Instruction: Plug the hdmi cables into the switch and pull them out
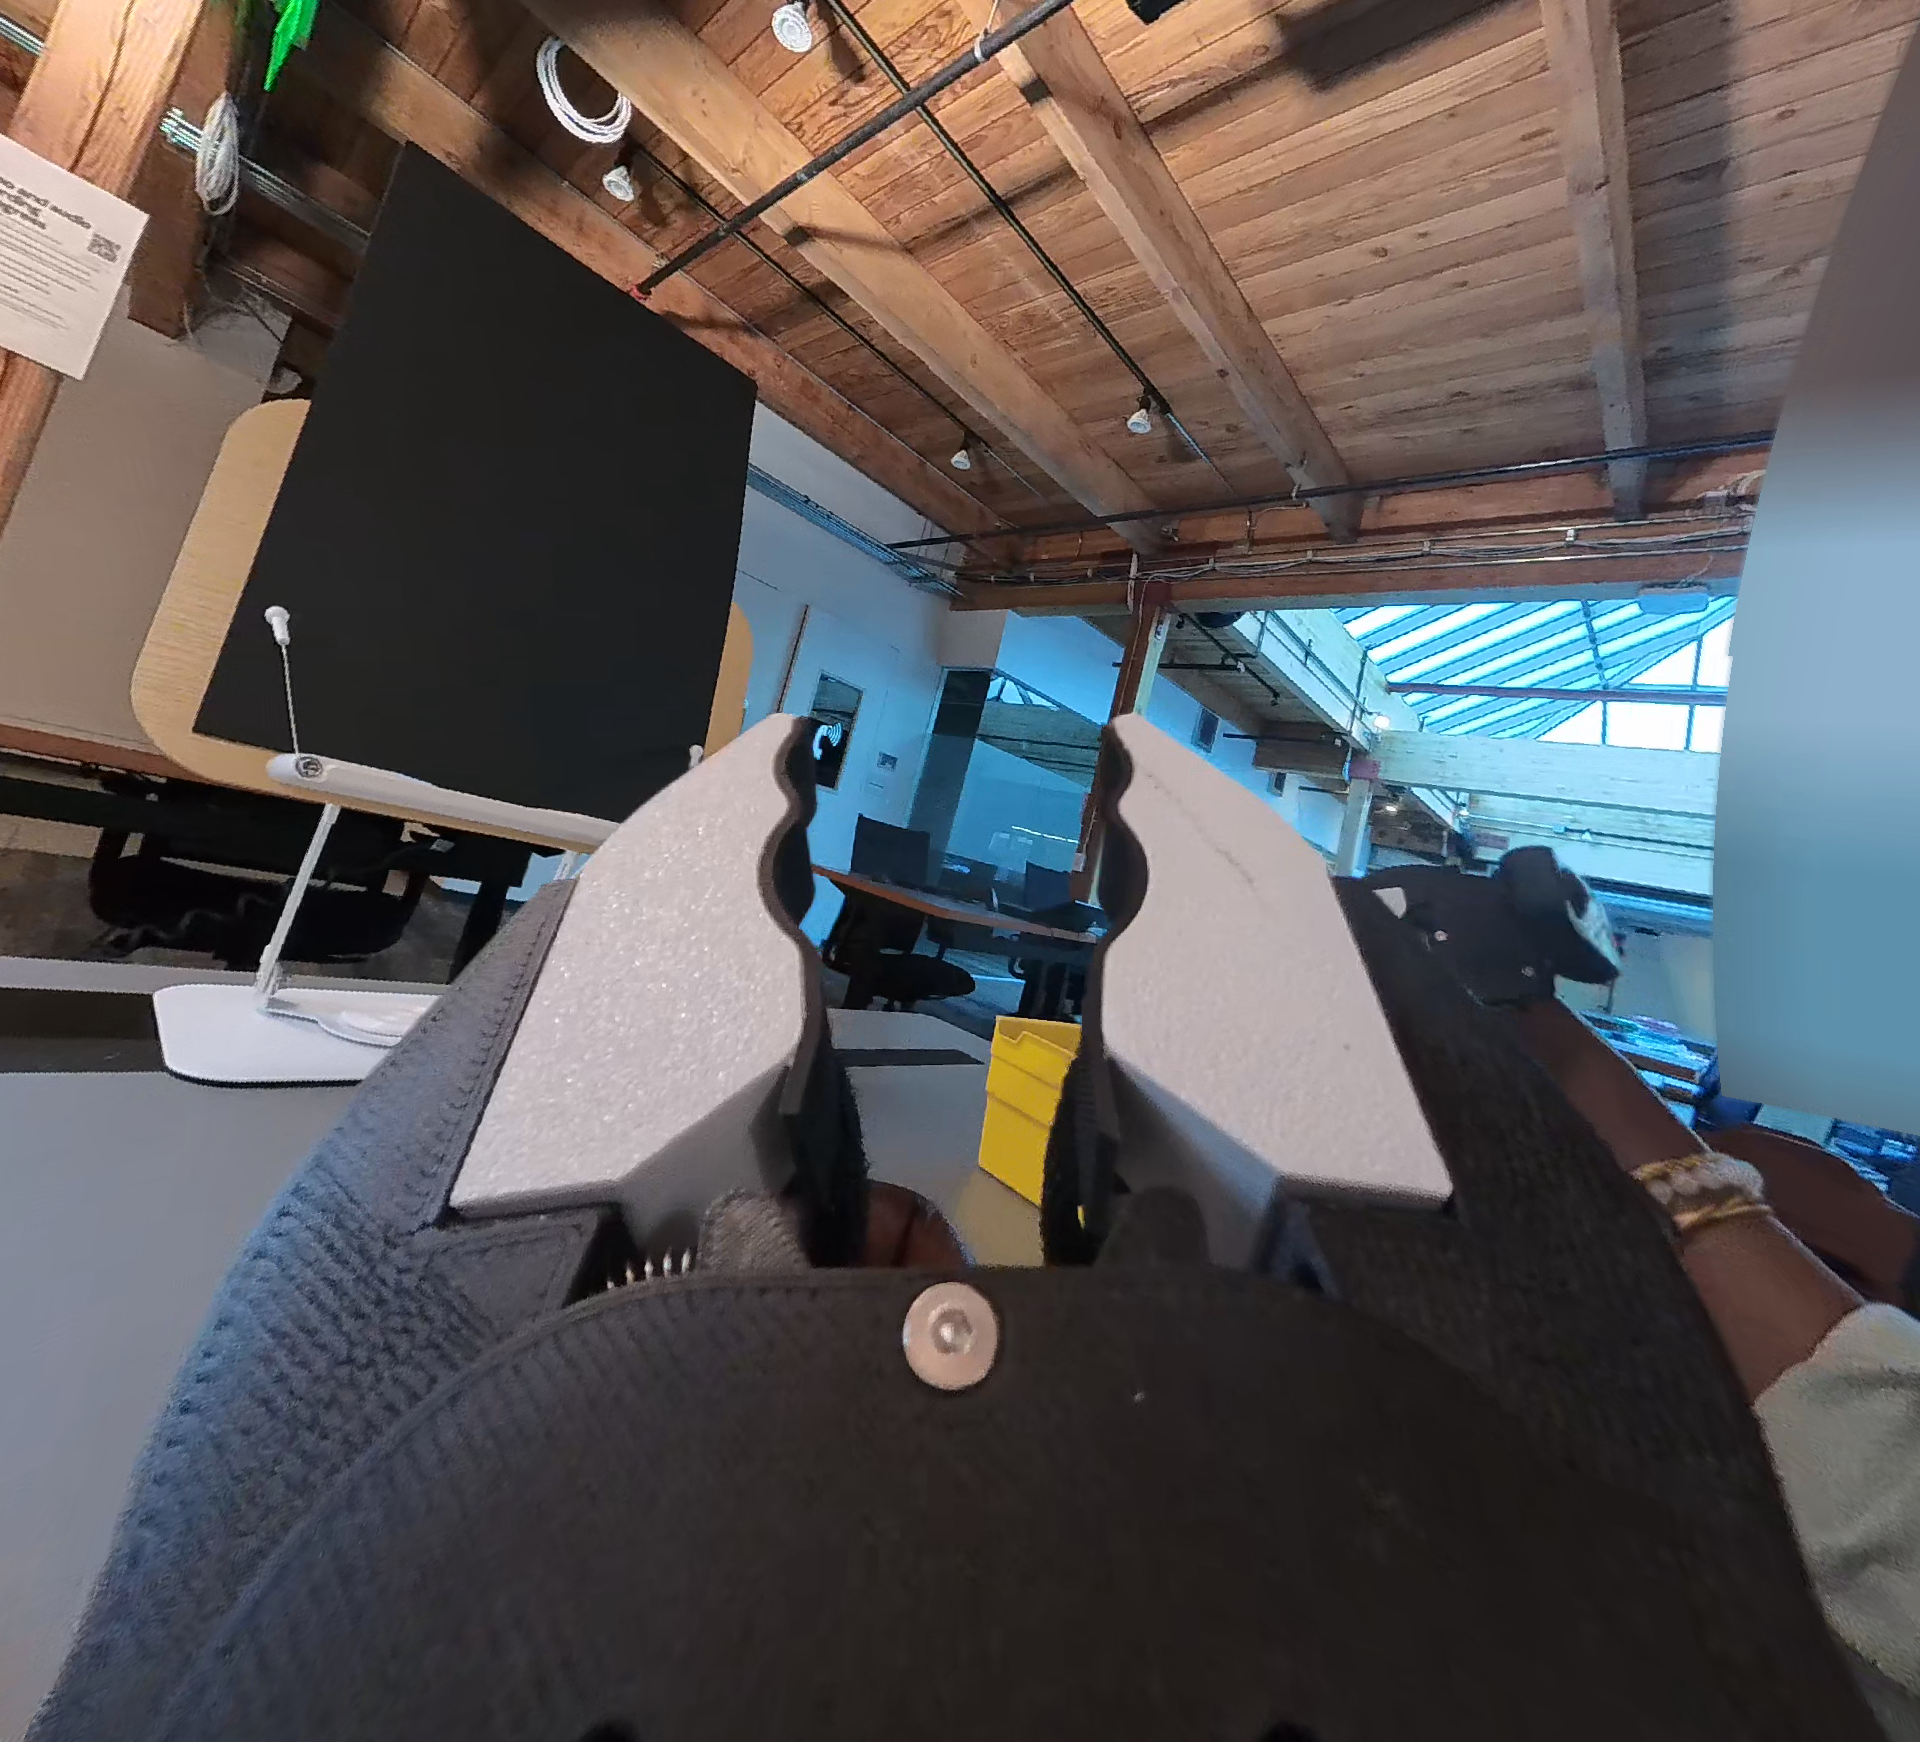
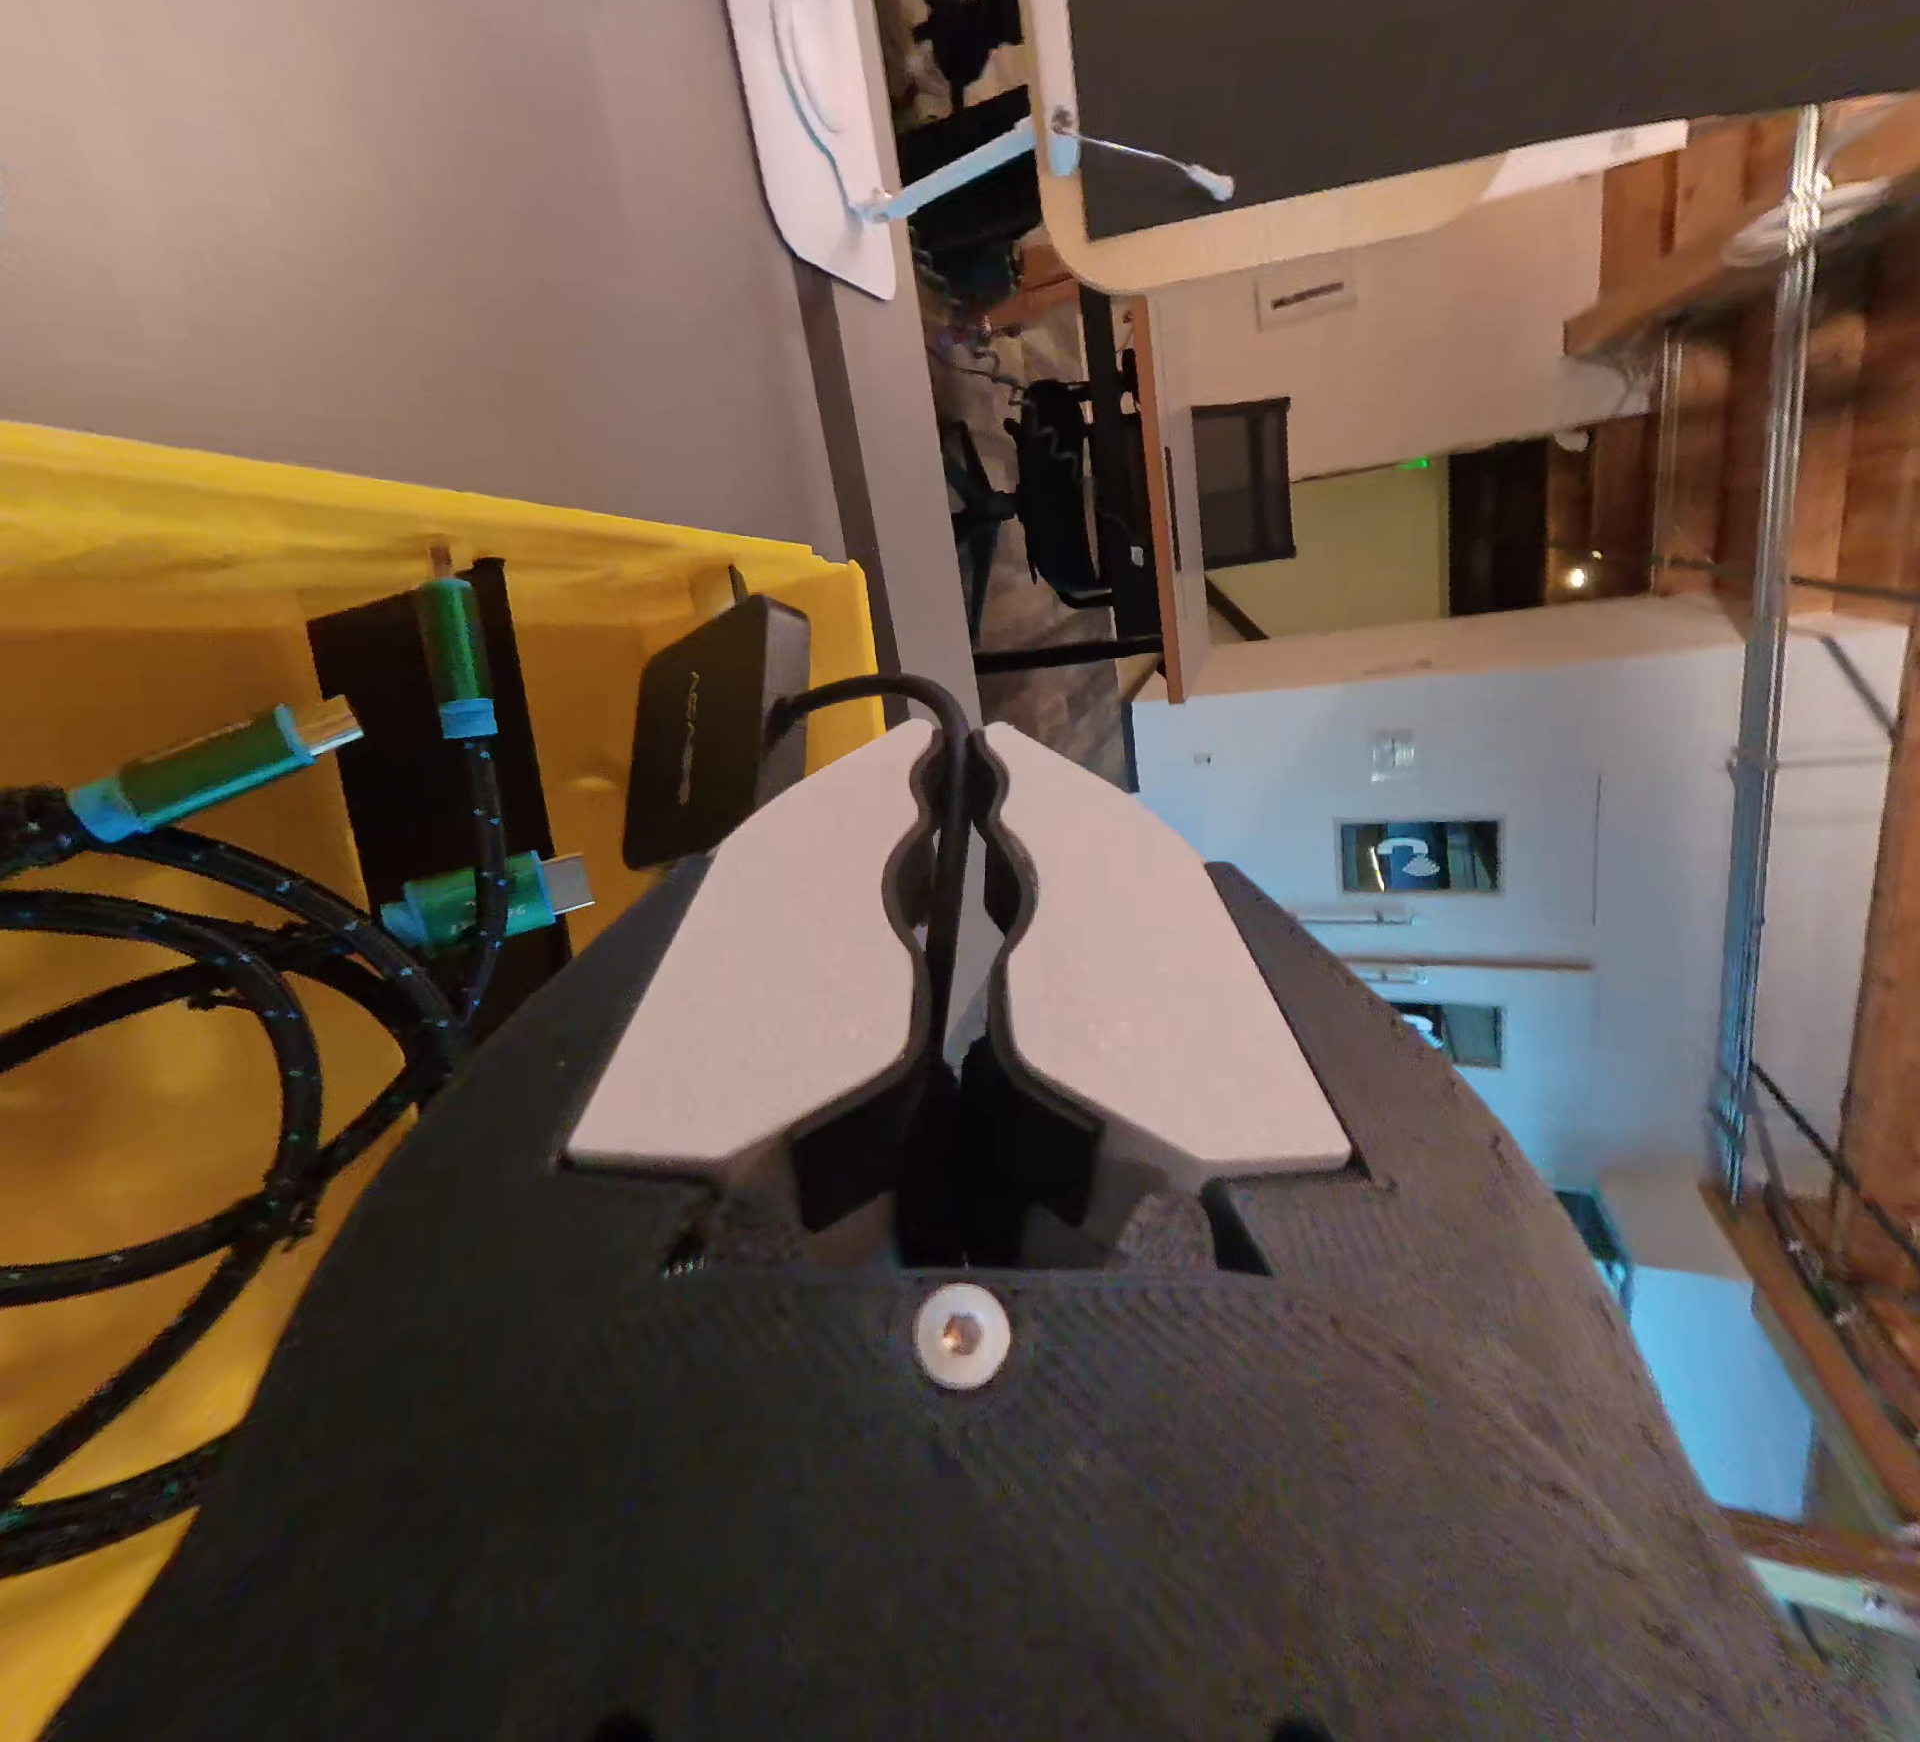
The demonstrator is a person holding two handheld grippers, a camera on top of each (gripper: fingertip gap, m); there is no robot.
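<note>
Right gripper (image 2: 951, 736) pinches the switch's thin black cord (image 2: 940, 871) — the switch (image 2: 717, 736) dangles over a yellow bin (image 2: 208, 539) of braided green-plugged HDMI cables (image 2: 208, 773). Left gripper (image 1: 951, 736) gapes, grasping nothing.

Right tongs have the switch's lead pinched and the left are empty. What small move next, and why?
Probably lift the switch clear of the yellow bin and lay it on the table. The right tongs are shut on its thin black lead, and the green plugs lie unplugged in the bin. The left tongs are open and pointing away, so they can't steady it yet.
</note>
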